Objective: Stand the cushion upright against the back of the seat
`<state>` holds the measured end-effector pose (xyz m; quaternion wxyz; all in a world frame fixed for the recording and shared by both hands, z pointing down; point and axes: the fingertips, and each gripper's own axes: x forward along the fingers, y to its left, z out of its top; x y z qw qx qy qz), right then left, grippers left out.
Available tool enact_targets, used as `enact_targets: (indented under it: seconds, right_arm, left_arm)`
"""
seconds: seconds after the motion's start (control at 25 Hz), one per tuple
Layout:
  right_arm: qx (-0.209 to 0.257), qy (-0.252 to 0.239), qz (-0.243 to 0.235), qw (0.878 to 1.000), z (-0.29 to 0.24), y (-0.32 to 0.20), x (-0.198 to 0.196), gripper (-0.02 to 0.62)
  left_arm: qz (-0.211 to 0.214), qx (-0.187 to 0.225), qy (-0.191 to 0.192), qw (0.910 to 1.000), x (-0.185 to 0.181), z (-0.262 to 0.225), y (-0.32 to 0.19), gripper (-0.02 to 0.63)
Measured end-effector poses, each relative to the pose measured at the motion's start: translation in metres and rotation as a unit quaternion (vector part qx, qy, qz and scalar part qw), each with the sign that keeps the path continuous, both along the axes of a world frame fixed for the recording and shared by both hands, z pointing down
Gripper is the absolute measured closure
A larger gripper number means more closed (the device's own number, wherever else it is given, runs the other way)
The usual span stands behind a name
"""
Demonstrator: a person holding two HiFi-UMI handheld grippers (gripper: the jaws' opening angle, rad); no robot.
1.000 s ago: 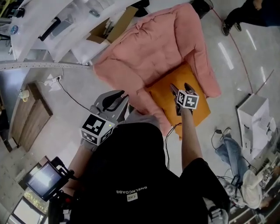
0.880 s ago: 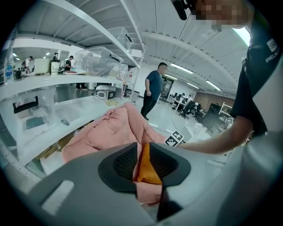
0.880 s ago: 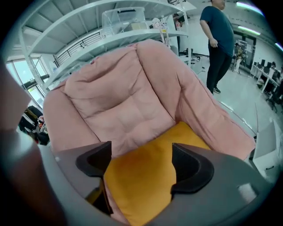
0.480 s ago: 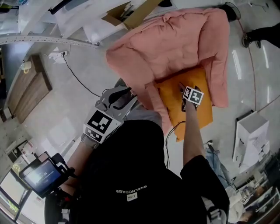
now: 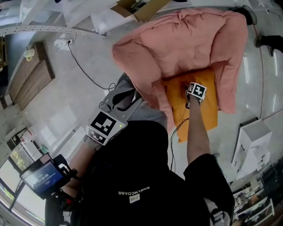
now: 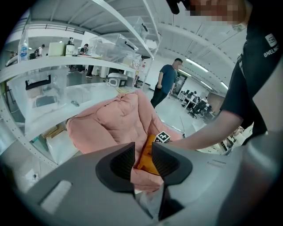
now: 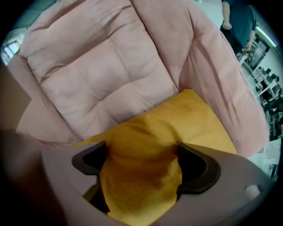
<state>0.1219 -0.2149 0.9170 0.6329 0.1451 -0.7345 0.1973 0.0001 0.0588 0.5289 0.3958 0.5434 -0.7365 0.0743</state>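
Note:
An orange cushion (image 5: 208, 112) lies flat on the seat of a pink padded armchair (image 5: 185, 44). My right gripper (image 5: 190, 99) points straight down onto the cushion's middle. In the right gripper view its jaws (image 7: 141, 159) are opening wide, with a hump of the cushion (image 7: 177, 119) between them and the chair's back (image 7: 101, 66) beyond. My left gripper (image 5: 126, 97) hangs beside the chair's left arm. Its jaws (image 6: 143, 148) stand a little apart with nothing between them. Through that gap I see the cushion (image 6: 146, 162) and the right gripper's marker cube (image 6: 162, 137).
A cardboard box (image 5: 141, 6) sits behind the chair. A cable (image 5: 84, 70) runs over the floor on the left, near a wooden cabinet (image 5: 31, 79). A white box (image 5: 254, 148) stands at the right. A person (image 6: 168, 81) walks beyond the chair, beside shelves (image 6: 66, 66).
My right gripper has come down onto the cushion and its jaws have spread wider. The left gripper has sunk a little beside the chair.

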Motion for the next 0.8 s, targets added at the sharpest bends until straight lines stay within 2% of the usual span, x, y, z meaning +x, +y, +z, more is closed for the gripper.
enact_targets:
  seconds: [0.2, 0.4, 0.56, 0.8]
  right_arm:
    - [0.009, 0.02, 0.002, 1.0, 0.016, 0.001, -0.004, 0.113]
    - [0.006, 0.028, 0.002, 1.0, 0.016, 0.004, -0.001, 0.235]
    - [0.003, 0.031, 0.003, 1.0, 0.011, 0.005, -0.001, 0.334]
    - [0.013, -0.001, 0.024, 1.0, 0.001, 0.003, 0.003, 0.415]
  left_arm:
    - [-0.004, -0.005, 0.014, 0.9999, -0.001, 0.013, 0.0, 0.469]
    - [-0.009, -0.006, 0.022, 0.9997, -0.001, 0.014, 0.001, 0.469]
    - [0.003, -0.006, 0.024, 0.9997, 0.003, 0.013, -0.002, 0.477]
    - [0.01, 0.001, 0.017, 0.9998, 0.003, 0.011, -0.007, 0.497]
